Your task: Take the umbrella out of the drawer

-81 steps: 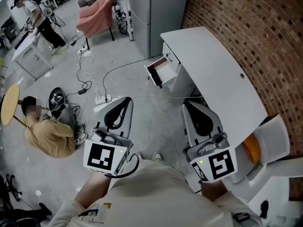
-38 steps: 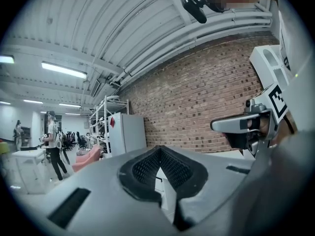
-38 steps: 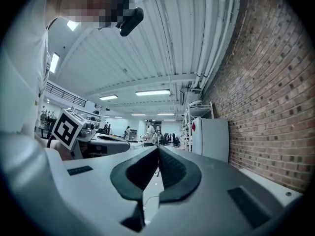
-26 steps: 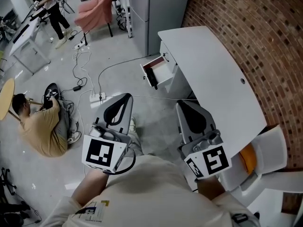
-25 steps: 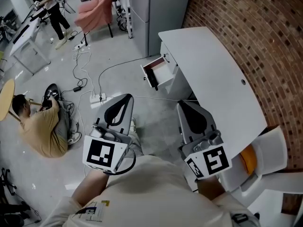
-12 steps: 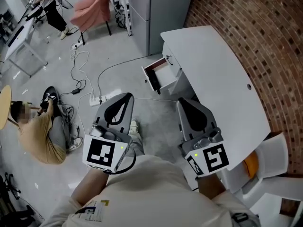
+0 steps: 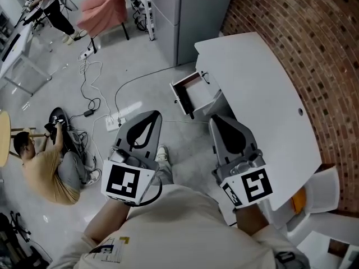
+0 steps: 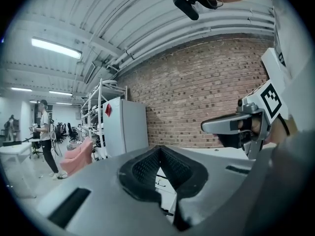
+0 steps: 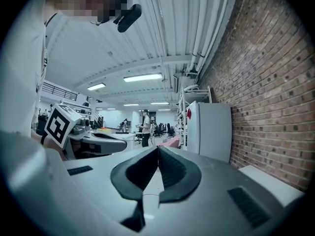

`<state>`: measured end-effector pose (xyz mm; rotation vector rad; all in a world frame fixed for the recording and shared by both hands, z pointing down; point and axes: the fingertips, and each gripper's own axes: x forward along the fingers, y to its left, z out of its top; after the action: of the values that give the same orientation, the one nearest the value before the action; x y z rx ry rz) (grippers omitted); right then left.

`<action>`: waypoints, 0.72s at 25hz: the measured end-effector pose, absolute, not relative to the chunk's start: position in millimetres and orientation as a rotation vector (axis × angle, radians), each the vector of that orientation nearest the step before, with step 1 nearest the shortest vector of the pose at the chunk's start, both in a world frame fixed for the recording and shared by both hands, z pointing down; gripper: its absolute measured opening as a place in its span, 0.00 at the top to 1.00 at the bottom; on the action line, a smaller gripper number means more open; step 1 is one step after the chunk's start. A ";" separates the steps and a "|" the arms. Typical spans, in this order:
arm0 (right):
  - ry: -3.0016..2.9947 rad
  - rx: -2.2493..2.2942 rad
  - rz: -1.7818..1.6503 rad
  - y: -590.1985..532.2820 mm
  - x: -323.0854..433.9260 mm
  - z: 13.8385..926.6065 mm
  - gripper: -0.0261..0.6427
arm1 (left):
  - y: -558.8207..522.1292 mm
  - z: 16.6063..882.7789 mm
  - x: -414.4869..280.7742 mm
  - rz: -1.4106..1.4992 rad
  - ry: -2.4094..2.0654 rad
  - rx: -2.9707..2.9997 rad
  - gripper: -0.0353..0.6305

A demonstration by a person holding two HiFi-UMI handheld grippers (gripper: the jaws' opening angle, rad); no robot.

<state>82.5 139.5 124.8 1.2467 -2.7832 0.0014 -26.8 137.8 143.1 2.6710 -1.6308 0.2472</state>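
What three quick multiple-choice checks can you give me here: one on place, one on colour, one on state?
1. The open drawer belongs to: A the white desk; B a wooden wardrobe; C a blue crate.
2. The chair at top left is: A pink; B green; C black.
3. The left gripper and right gripper are: A wide open; B shut, empty; C shut on an umbrella.
Answers: A, it juts from the desk's end; A, its seat shows pink; B, each gripper view shows jaws together, nothing between.
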 end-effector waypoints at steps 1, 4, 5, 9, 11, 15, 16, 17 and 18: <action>-2.778 1.244 -0.001 128.8 75.6 125.1 0.95 | 127.8 143.7 -32.6 0.246 -1.623 2.672 0.94; -2.761 1.258 -0.007 97.3 57.1 124.7 0.95 | 97.9 145.2 -49.6 0.250 -1.597 2.683 0.94; -2.757 1.268 -0.006 87.4 51.6 123.4 0.95 | 87.5 144.9 -55.1 0.252 -1.588 2.690 0.94; -2.741 1.305 -0.022 49.7 30.0 116.5 0.95 | 44.6 140.0 -76.7 0.239 -1.557 2.719 0.94; -2.731 1.328 -0.032 32.2 20.3 115.1 0.95 | 25.1 138.4 -86.5 0.233 -1.539 2.735 0.94; -2.703 1.397 -0.039 3.5 6.4 114.8 0.95 | -6.4 139.6 -100.8 0.223 -1.486 2.771 0.94; -2.697 1.415 -0.039 -1.8 3.6 114.2 0.95 | -12.4 140.4 -103.6 0.220 -1.470 2.778 0.94; -2.692 1.429 -0.041 -6.5 0.8 113.6 0.95 | -18.2 141.7 -106.2 0.220 -1.455 2.784 0.94; -2.688 1.440 -0.045 -10.9 -2.1 113.2 0.95 | -24.1 143.4 -108.5 0.223 -1.443 2.790 0.94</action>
<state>-2.1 -10.9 113.2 1.4401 -2.6877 -0.0446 -108.5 -24.1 143.4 2.7900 -1.4425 0.2229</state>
